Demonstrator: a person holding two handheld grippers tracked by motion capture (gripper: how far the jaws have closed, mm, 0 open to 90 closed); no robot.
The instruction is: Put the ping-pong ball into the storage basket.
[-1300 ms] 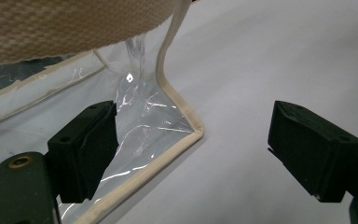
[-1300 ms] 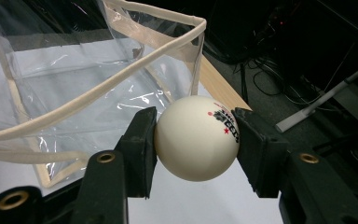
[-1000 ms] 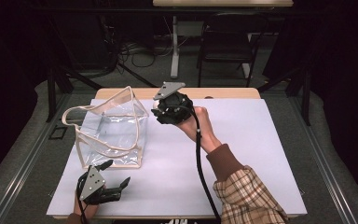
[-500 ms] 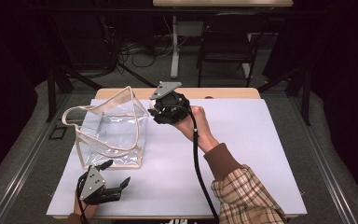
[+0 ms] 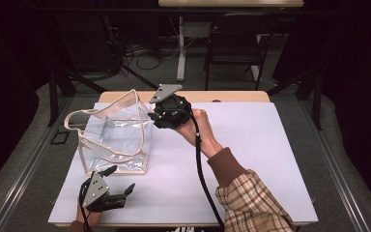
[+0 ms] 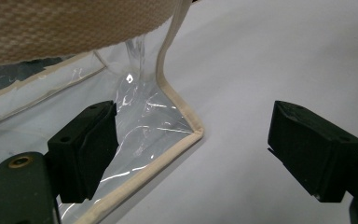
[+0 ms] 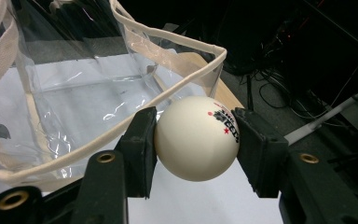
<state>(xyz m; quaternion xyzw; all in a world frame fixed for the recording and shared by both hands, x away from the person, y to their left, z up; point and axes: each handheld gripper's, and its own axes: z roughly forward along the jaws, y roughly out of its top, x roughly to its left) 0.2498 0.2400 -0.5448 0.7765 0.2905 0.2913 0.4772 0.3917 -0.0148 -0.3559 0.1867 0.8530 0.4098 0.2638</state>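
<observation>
A clear plastic bag with beige trim and a beige strap stands open on the left of the white table top. My right gripper hangs just beside the bag's upper right rim, pointing toward it. In the right gripper view, that gripper is shut on a white ball with red and black print, and the bag's rim runs right behind it. My left gripper rests near the table's front edge, open. Between its jaws, my left gripper frames the bag's lower front corner without touching it.
The white sheet covers the table, with bare room to the right of the bag. A black cable trails from the right gripper along the plaid sleeve. Beyond the table stand a dark chair and floor cables.
The right gripper with the ball has edged slightly left, closer to the bag's rim. The left gripper and the bag have stayed put.
</observation>
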